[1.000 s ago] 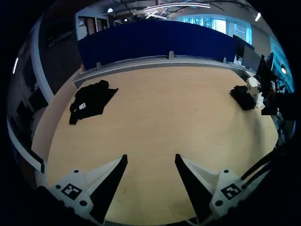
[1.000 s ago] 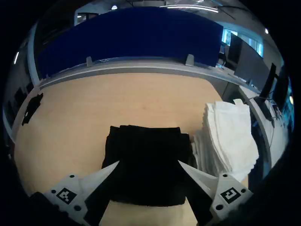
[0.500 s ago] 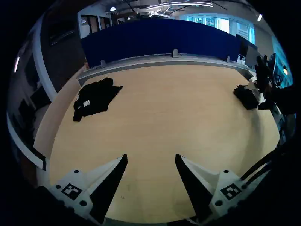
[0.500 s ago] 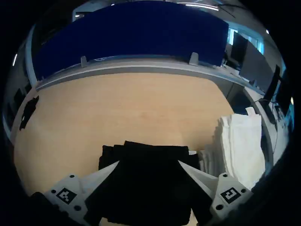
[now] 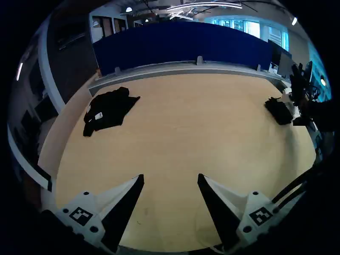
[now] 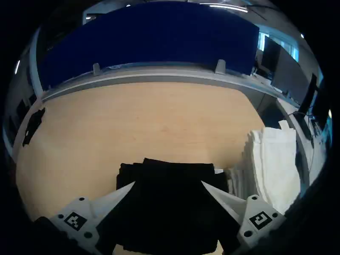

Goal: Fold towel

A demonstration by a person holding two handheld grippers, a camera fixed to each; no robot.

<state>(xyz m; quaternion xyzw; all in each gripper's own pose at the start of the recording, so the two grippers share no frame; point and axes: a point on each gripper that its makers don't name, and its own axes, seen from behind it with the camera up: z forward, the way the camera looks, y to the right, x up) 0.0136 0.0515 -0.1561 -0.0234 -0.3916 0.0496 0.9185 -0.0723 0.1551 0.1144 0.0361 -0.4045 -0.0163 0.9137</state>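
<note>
A folded black towel (image 6: 170, 199) lies at bottom centre of the right gripper view, just beside white towels (image 6: 272, 170) at lower right; that fold looks done. The right gripper (image 6: 168, 182) hangs over it, fingers spread, clamping nothing. In the left gripper view a crumpled black towel (image 5: 108, 110) waits unfolded at the table's (image 5: 191, 127) upper left; the left gripper (image 5: 170, 176) is spread and empty.

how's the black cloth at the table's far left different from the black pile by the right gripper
The black cloth lies crumpled with an uneven outline; the black pile is folded square. The cloth shows a small white tag; the pile shows none. The cloth lies alone; the pile sits beside a white stack. Both are black and lie on the table.
</note>
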